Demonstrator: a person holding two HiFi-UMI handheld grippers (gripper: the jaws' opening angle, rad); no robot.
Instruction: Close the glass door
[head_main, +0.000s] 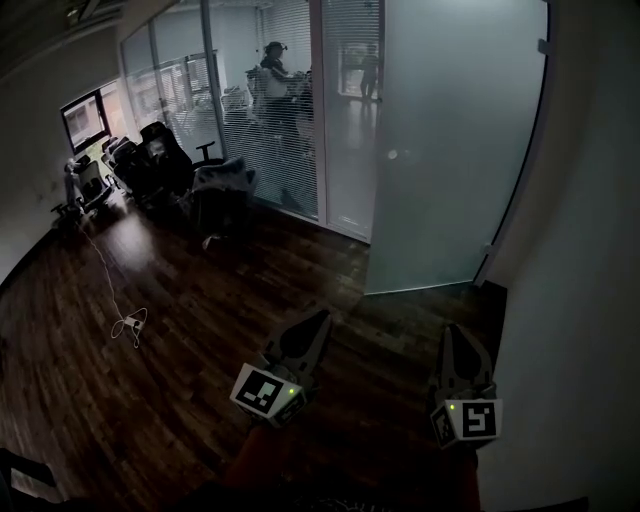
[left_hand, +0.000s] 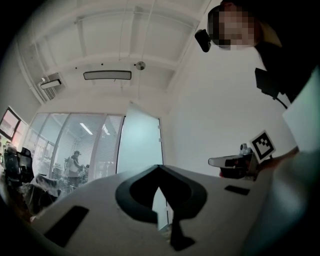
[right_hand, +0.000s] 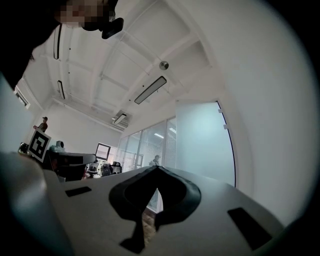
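The frosted glass door (head_main: 450, 140) stands ahead of me, swung out from the white wall on the right, with a small round knob (head_main: 392, 155) near its left edge. Both grippers hover over the dark wood floor, short of the door and apart from it. My left gripper (head_main: 318, 320) has its jaws together and empty; in its own view the fingertips meet (left_hand: 159, 168) with the door (left_hand: 140, 145) beyond them. My right gripper (head_main: 456, 332) is shut on nothing, its tips (right_hand: 157, 169) pointing up toward the door (right_hand: 202, 145).
A white wall (head_main: 590, 300) runs close along my right. Glass partitions with blinds (head_main: 270, 120) stand left of the door, with a person behind them. Office chairs (head_main: 170, 165), a monitor (head_main: 85, 118) and a cable (head_main: 128, 322) on the floor lie to the left.
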